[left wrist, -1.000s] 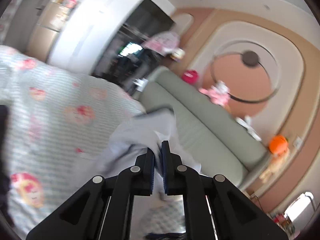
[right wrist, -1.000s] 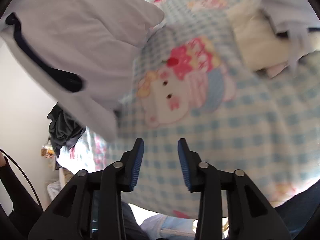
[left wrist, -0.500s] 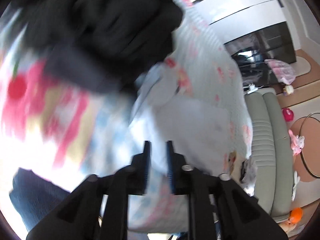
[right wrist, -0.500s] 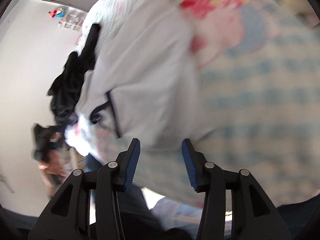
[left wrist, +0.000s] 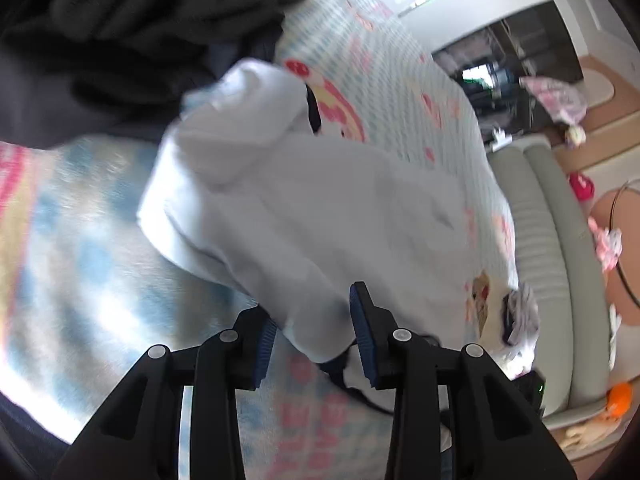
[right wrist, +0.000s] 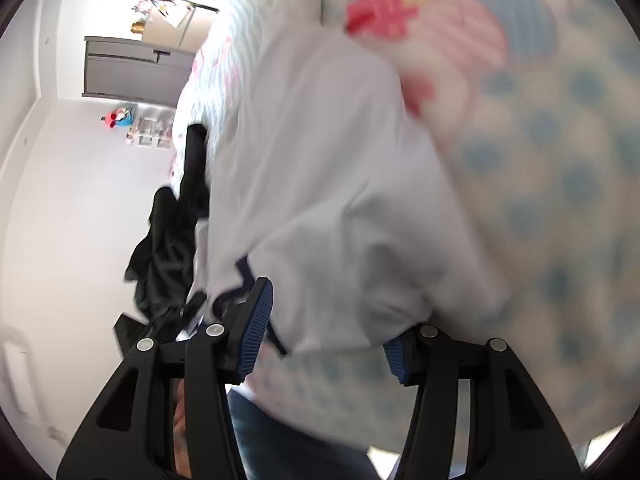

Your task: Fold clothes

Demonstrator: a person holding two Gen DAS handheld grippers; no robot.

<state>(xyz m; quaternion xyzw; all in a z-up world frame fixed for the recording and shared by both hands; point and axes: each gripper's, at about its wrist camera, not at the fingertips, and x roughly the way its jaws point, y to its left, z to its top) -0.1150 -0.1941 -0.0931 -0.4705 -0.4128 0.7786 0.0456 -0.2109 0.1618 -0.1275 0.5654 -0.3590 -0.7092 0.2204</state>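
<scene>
Shirt [left wrist: 320, 208] lies on bed [left wrist: 72, 248], long axis running away; both hand-held grippers, left [left wrist: 313, 338] and right [right wrist: 328, 330], just opening, spread astride its near hem.

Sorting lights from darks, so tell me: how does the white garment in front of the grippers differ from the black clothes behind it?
The white garment is pale with dark navy trim; the black clothes are dark all over. The white garment lies spread out on the checked bedspread, a corner between the left gripper fingers; the black clothes sit bunched in a heap, away from both grippers. Both rest on the same bedspread.
</scene>
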